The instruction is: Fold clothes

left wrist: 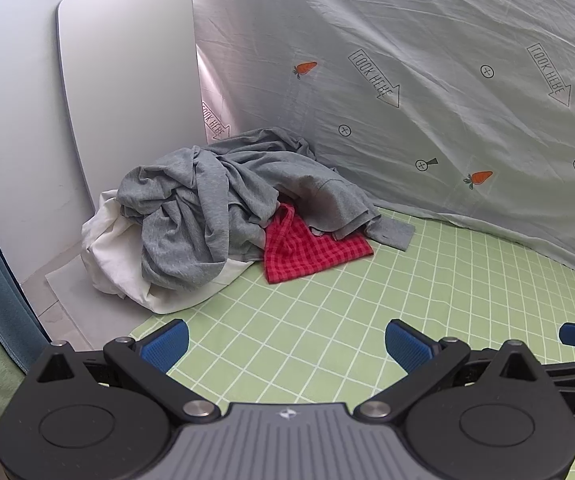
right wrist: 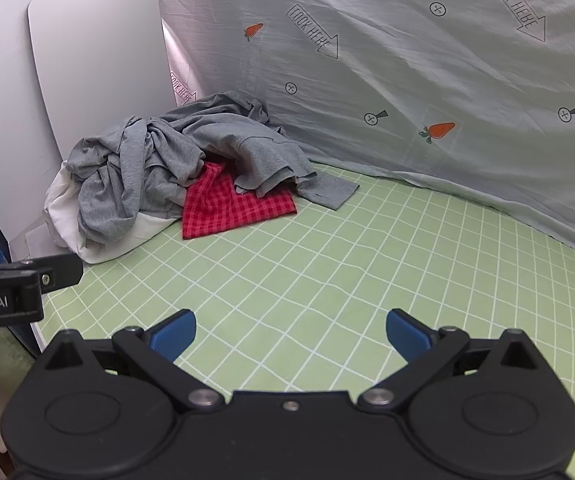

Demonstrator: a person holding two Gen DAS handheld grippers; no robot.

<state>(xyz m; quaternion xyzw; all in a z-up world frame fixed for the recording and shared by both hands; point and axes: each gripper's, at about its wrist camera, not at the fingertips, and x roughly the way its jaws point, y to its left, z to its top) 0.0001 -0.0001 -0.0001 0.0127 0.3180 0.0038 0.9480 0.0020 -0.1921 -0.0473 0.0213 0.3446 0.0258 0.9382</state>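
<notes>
Landmark: pale green cloth with a white grid (left wrist: 367,320), spread flat as the work surface.
Clothes pile: heaped at the far left corner of the green cloth.
Top item: crumpled grey jersey garment (left wrist: 223,208), draped over the others, one flat end lying on the green cloth.
Middle item: red checked fabric piece (left wrist: 311,252), partly tucked under the grey garment, its lower part flat on the green cloth.
Bottom item: white crumpled cloth (left wrist: 127,276), under the grey garment, at the green cloth's left edge.
Backdrop: pale blue sheet printed with carrots and arrows (left wrist: 427,80), hanging behind the green cloth.
Panel: white rounded board (left wrist: 127,80), upright behind the pile.
Containers: none visible.
Left gripper (left wrist: 287,344): blue-padded jaws spread wide, nothing between them, over the near part of the green cloth.
Right gripper (right wrist: 291,332): jaws spread wide, empty, likewise well apart from the pile.
</notes>
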